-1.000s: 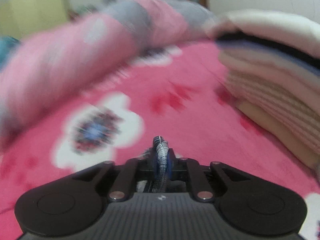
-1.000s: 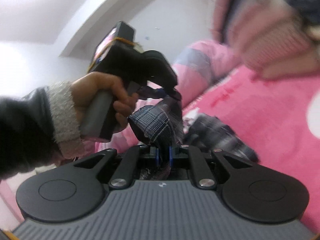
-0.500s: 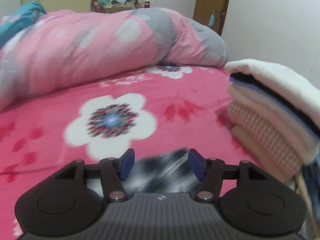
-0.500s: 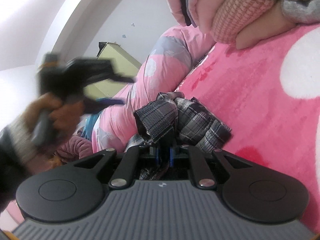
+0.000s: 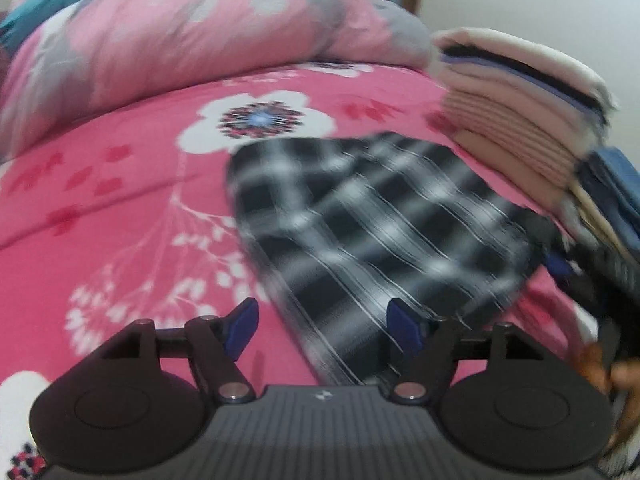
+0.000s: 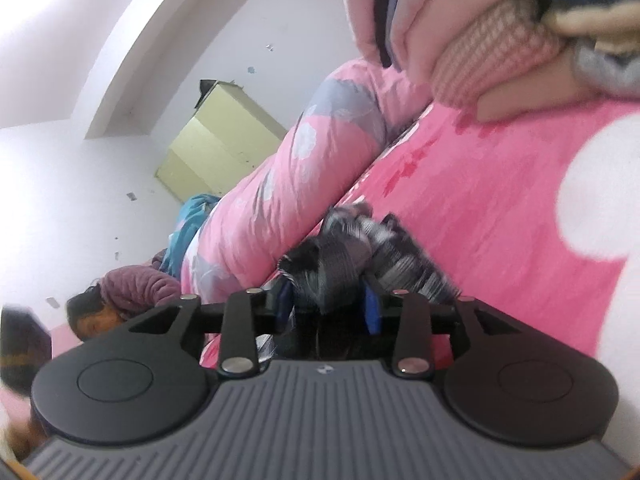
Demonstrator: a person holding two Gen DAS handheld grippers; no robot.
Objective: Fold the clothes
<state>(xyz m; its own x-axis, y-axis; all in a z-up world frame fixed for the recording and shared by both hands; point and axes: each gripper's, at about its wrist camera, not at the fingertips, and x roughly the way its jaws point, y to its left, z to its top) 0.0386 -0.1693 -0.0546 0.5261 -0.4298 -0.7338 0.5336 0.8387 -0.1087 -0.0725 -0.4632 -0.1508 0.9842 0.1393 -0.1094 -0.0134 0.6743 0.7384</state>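
Item: plaid garment (image 5: 372, 216). We find it lying on the pink bedspread (image 5: 120, 208), roughly folded into a flat panel, just left of the stack (image 5: 516, 120) of folded clothes at the right. The rolled quilt (image 5: 192, 32) lies far behind. The picture is blurred, so we cannot tell how neat the edges are.

Item: left gripper (image 5: 322, 326). Our jaws have just been opening and stand wide apart. The near edge of the garment lies between them, but the pads do not press on it; we hold nothing.

Item: right gripper (image 6: 328, 306). Our jaws have just been opening and stand partly apart. A bunched fold of the same plaid cloth (image 6: 340, 264) sits between the pads. We judge it released or nearly so; the cloth fills most of the gap.

Item: risks, as we judge them.
- The bunched fold at the right gripper may snag on a pad as we draw away, dragging the panel open.
- That lump, left as it is, would leave the fold uneven and make it sit badly on the stack.
- The garment lies near the stack; a careless sweep of either gripper could knock the pile over.
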